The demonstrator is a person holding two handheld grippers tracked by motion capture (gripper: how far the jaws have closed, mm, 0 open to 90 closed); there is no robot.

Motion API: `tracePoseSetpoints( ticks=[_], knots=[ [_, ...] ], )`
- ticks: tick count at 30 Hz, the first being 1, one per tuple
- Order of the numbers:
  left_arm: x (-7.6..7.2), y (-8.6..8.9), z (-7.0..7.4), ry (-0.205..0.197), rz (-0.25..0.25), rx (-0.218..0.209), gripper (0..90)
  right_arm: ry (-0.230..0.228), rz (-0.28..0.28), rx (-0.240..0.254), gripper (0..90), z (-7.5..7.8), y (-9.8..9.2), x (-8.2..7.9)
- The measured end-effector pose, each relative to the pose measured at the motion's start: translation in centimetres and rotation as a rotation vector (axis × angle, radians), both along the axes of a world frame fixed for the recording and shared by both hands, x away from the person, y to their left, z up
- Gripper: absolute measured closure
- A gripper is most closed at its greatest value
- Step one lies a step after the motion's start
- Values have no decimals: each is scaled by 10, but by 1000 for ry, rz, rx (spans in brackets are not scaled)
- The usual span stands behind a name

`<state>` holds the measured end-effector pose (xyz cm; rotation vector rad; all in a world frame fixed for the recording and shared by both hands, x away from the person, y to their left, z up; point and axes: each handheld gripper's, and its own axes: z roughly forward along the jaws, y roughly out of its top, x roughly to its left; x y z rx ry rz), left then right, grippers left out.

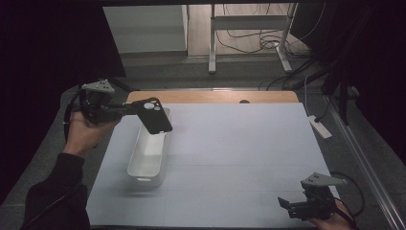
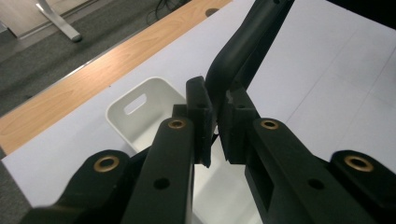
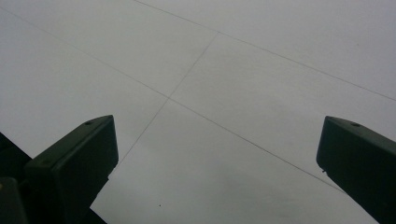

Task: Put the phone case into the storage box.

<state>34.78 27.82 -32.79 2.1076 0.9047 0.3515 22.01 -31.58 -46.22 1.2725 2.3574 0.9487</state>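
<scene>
Gripping a black phone case [image 1: 153,115] by its edge, the left tool [image 1: 128,109] holds it above the white bin's [image 1: 143,163] far end; the right tool [image 1: 287,205] rests wide open, empty, at the bench's [image 1: 239,158] near right.

One black phone case [image 1: 154,115], one white plastic bin [image 1: 149,154], two handheld grippers: left gripper [image 1: 128,109], right gripper [image 1: 286,204]. One white mat [image 1: 230,163] across one wooden table [image 1: 210,97].

A pale grey sheet [image 1: 230,163] marked with faint grid lines covers most of the wooden counter [image 1: 210,97]. A white rectangular bin [image 1: 149,155] stands on the sheet near its left edge.
</scene>
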Motion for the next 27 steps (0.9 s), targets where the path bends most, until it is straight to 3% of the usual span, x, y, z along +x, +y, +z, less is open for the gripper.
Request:
tracePoseSetpoints(
  ticks=[27],
  knots=[
    [32, 12, -25, 21, 71, 39, 831, 4, 6, 8, 0, 0, -1, 0]
  ],
)
